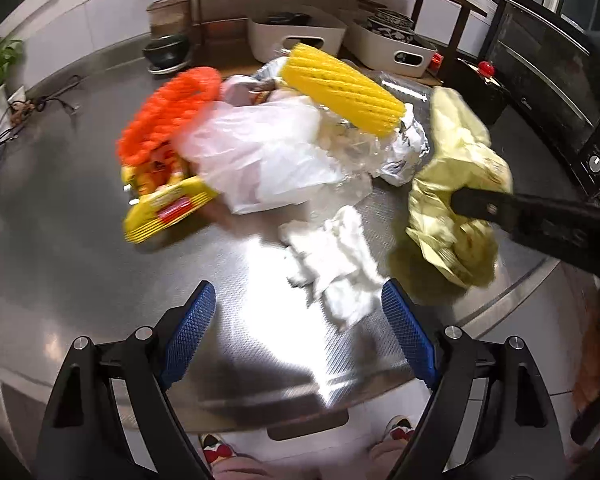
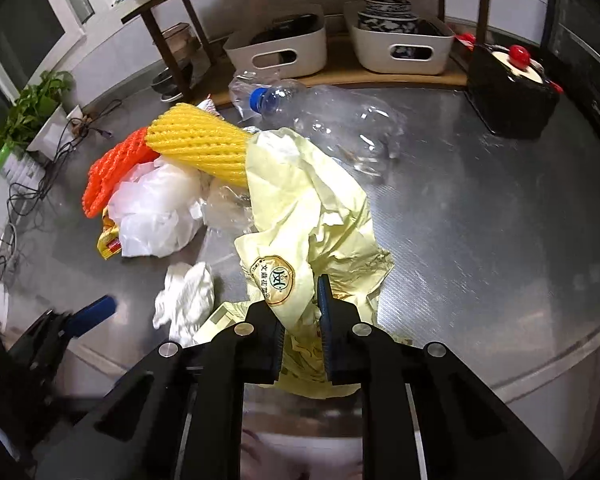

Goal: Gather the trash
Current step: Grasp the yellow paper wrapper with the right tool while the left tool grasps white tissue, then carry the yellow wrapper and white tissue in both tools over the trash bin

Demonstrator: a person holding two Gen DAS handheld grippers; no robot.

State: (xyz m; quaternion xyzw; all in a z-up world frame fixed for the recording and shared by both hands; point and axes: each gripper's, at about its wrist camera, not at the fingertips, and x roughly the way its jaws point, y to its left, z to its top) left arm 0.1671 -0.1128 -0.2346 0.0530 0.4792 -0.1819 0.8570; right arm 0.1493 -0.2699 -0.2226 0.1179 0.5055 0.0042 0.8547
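A pile of trash lies on the steel table (image 1: 80, 208). My right gripper (image 2: 300, 316) is shut on a pale yellow paper bag (image 2: 300, 200), seen in the left wrist view (image 1: 456, 152) with the right gripper (image 1: 484, 206) on it. My left gripper (image 1: 300, 312) is open and empty, just in front of a crumpled white tissue (image 1: 332, 256), also in the right wrist view (image 2: 186, 296). Behind lie a white plastic bag (image 1: 260, 156), yellow foam net (image 1: 340, 88), orange foam net (image 1: 168, 116), yellow snack wrapper (image 1: 168, 208), foil (image 1: 404, 152) and a clear bottle (image 2: 332, 120).
Two white bins (image 2: 276, 44) (image 2: 400, 40) stand under a wooden shelf at the back. A black box with a red knob (image 2: 508, 92) sits at the right, a toaster oven (image 1: 548, 92) beside it. Cables (image 2: 40, 184) and a plant (image 2: 24, 120) are at the left.
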